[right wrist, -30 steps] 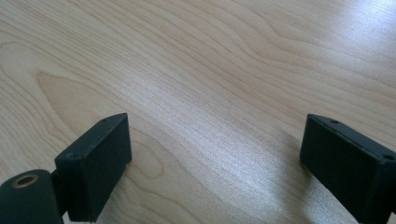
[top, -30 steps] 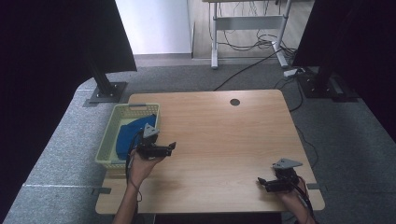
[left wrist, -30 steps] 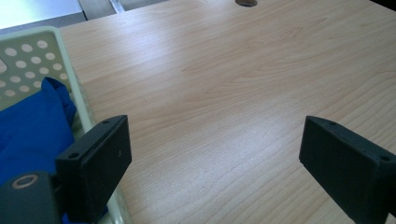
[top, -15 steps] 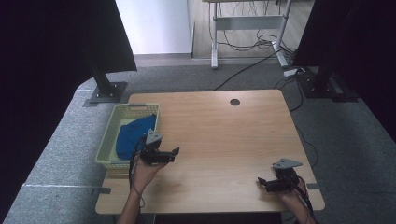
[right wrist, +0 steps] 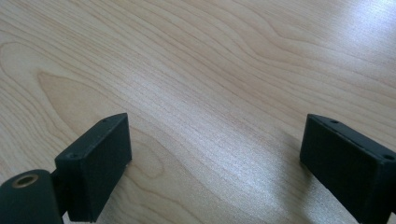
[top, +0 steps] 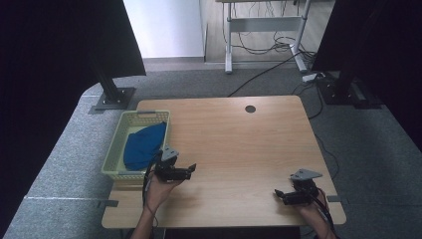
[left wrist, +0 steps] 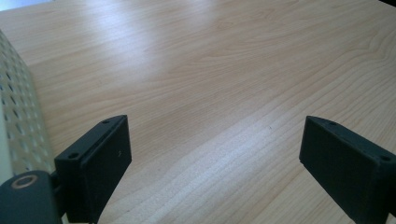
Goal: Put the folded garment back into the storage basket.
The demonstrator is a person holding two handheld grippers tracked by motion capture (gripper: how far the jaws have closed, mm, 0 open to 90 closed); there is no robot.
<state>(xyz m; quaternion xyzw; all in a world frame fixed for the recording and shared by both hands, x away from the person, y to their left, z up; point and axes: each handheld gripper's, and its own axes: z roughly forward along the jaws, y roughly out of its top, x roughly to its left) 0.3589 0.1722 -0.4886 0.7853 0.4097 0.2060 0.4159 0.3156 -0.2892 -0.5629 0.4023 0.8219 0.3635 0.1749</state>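
Blue cloth (top: 143,146) lies bunched inside the pale yellow perforated basket (top: 112,153), which sits at the counter's (top: 239,144) left edge. The left tool (top: 191,170) hovers just beside the basket's near right corner, its jaws spread wide with nothing between them; in the left gripper view the basket wall (left wrist: 18,121) stands close by. The right tool (top: 277,194) rests near the counter's near right corner, jaws likewise apart over bare wood.

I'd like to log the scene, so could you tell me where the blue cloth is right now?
In the high view, the blue cloth lies inside the yellow basket at the table's left edge, just beyond the left gripper.
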